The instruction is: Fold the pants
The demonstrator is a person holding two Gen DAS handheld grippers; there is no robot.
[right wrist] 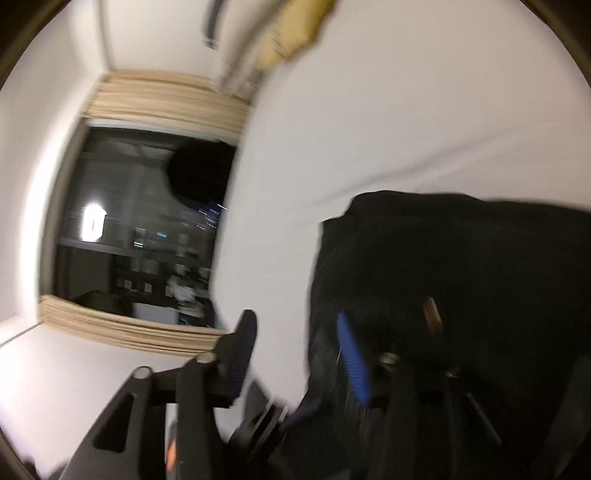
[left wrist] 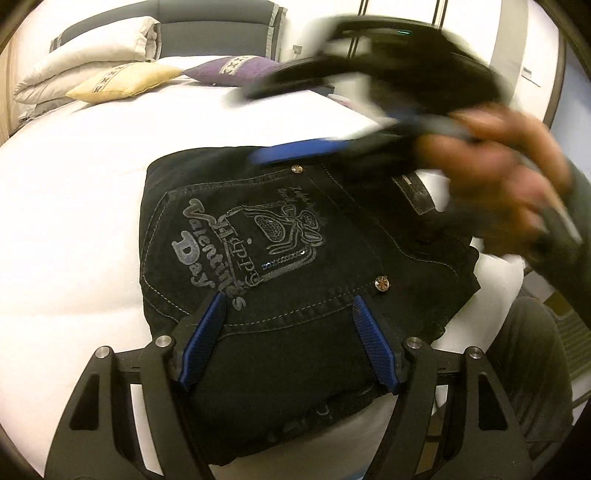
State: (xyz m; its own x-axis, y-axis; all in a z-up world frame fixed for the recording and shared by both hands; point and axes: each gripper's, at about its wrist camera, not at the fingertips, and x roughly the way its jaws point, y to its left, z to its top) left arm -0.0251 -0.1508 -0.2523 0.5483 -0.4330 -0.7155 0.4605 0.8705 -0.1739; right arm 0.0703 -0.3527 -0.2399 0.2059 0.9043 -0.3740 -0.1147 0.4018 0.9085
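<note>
Black denim pants (left wrist: 295, 251) lie folded into a compact stack on the white bed (left wrist: 74, 192), back pocket with grey "Happy Valentine's Day" print facing up. My left gripper (left wrist: 288, 310) is open, its blue pads straddling the near edge of the stack just above it. My right gripper (left wrist: 295, 153), blurred by motion, hovers over the far edge of the pants, held by a hand (left wrist: 498, 173). In the right wrist view the right gripper (right wrist: 295, 332) is open, tilted, with the pants (right wrist: 461, 266) to its right.
A stack of white pillows (left wrist: 81, 59), a yellow cushion (left wrist: 125, 79) and a purple cushion (left wrist: 236, 70) sit at the head of the bed by a grey headboard (left wrist: 207, 33). A dark window (right wrist: 140, 229) with beige blinds shows in the right wrist view.
</note>
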